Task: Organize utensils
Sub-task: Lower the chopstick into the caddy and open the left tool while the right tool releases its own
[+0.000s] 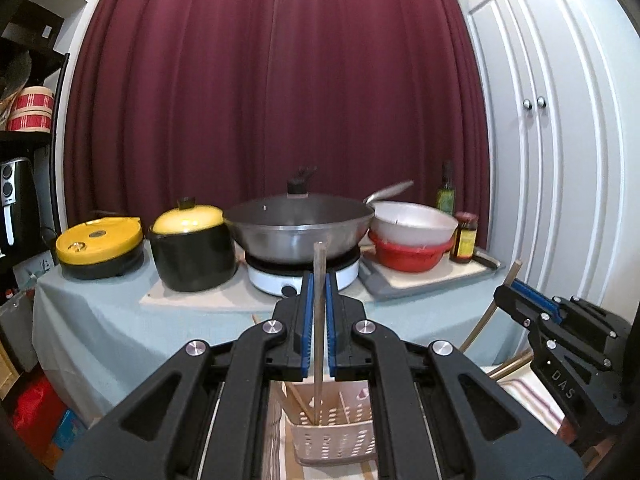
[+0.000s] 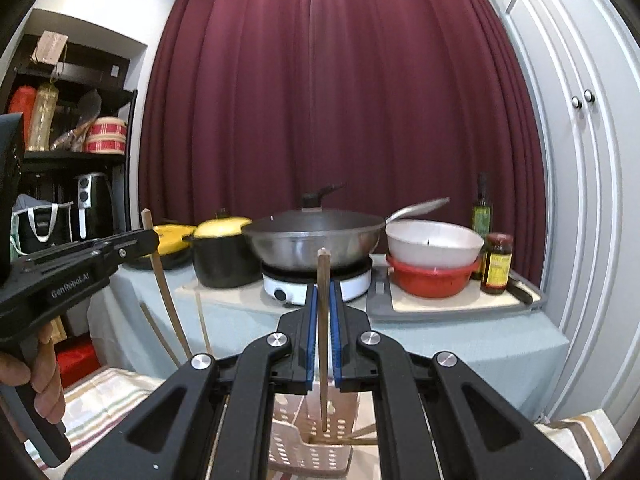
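My left gripper (image 1: 319, 282) is shut on a wooden chopstick (image 1: 319, 320), held upright between its blue pads, lower end down inside a beige perforated utensil basket (image 1: 336, 436). Other chopsticks lean in that basket. My right gripper (image 2: 324, 292) is shut on a second upright chopstick (image 2: 323, 344), its tip hanging just over the same basket (image 2: 312, 456). In the left wrist view the right gripper (image 1: 505, 291) shows at the right edge with its slanted chopstick (image 1: 480, 324). The right wrist view shows the left gripper (image 2: 154, 240) at the left with its chopstick (image 2: 164, 292), a hand (image 2: 44, 376) on the grip.
The basket stands on a striped cloth (image 2: 104, 396). Behind it a cloth-covered table (image 1: 100, 320) carries a wok (image 1: 300, 228) on an induction cooker (image 1: 280, 276), a black pot (image 1: 192, 256), a yellow pan (image 1: 100, 248), stacked bowls (image 1: 412, 240) on a tray (image 1: 440, 280) and bottles (image 1: 464, 240). White cupboard doors (image 1: 560, 140) stand to the right.
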A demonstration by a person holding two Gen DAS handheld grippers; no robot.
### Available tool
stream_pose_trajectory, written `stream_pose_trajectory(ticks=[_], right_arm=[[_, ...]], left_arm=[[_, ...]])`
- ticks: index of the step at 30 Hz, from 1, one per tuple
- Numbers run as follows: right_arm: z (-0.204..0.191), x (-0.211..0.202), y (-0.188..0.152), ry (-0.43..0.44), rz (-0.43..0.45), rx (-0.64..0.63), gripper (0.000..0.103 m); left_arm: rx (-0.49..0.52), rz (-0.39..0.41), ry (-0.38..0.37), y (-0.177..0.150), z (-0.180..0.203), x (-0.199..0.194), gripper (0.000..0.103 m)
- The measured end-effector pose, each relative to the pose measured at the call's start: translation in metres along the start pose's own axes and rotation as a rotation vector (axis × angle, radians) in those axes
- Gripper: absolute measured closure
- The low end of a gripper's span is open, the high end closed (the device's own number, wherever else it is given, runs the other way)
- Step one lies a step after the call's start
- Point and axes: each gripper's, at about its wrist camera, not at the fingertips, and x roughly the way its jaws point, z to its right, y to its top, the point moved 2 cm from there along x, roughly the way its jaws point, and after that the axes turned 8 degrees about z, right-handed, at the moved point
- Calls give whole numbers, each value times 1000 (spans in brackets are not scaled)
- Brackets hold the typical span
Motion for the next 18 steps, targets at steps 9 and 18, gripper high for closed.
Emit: stream_pose_trajectory(ticks=[9,18], right_arm=[[2,14,-18,-13,-43,10,81],[-4,-5,0,-33,12,-18,45]], left_arm=[[-3,-49,14,-25,-3,16,75],[-1,-22,12,-15,1,-1,35]])
